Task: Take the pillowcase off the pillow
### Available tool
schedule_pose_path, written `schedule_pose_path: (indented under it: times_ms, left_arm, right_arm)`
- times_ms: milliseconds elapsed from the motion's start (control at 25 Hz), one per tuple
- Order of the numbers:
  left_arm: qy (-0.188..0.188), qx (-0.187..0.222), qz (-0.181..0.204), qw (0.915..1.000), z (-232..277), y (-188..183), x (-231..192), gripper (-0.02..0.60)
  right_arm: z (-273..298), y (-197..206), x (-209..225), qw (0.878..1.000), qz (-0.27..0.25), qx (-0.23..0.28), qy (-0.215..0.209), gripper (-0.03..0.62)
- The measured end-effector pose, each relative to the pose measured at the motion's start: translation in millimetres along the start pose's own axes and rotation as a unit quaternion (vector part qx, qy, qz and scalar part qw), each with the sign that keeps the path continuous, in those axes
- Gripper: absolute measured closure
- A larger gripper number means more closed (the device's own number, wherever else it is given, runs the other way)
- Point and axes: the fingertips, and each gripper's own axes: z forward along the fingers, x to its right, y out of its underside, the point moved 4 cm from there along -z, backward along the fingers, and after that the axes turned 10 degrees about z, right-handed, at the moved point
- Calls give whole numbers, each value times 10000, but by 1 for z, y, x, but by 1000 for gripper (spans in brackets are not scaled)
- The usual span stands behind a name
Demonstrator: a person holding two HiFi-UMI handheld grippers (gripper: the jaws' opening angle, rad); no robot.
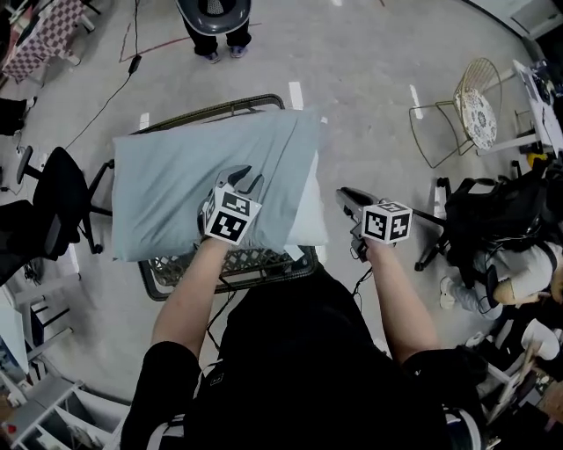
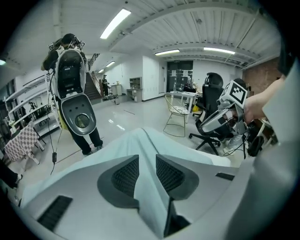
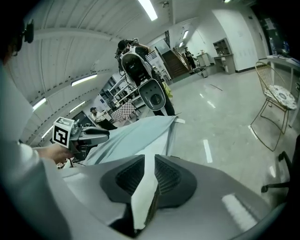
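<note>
Two handheld grippers work on one pillow (image 1: 310, 211), which lies flat across a black mesh basket (image 1: 264, 264). The pale blue pillowcase (image 1: 193, 176) covers most of the pillow. The pillow's white end protrudes from the open side of the case, toward the person's right. The left gripper (image 1: 246, 180) is positioned over the pillowcase, near that open side. In the left gripper view its jaws stand parted and released, with a raised fold of pillowcase fabric running up between the pads. The right gripper (image 1: 343, 198) sits at the exposed white end, just beside the right edge of the basket. In the right gripper view its jaws stand close together and clamp a strip of white pillow fabric, which fills the narrow gap between the pads. The two grippers are near each other, with the white end of the pillow between them. Beyond the basket, a person (image 1: 215, 26) stands on the grey floor (image 1: 352, 88). A wire chair (image 1: 471, 110) stands well apart to the right. A black office chair (image 1: 57, 202) stands just beside the left side of the basket.
</note>
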Motion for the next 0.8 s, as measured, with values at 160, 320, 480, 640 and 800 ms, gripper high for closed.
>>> schedule_pose_path:
  times_ms: [160, 320, 480, 640, 800]
  left_arm:
    - [-26, -270, 39, 9996, 49, -24, -28, 463]
    - [-152, -476, -15, 9987, 94, -44, -58, 453]
    - [-313, -698, -65, 9970, 128, -46, -86, 447]
    - [-387, -905, -200, 9949, 141, -39, -99, 422]
    - [-561, -997, -510, 9921, 140, -30, -120, 423]
  right_arm:
    - [46, -32, 20, 9994, -119, -297, -113, 503]
    - [96, -60, 43, 9971, -250, -674, -244, 485]
    - [142, -70, 63, 9929, -368, -1047, -416, 471]
    - [167, -77, 65, 9896, -89, -1088, -933, 442]
    - [178, -103, 54, 9776, 856, -781, -1759, 436]
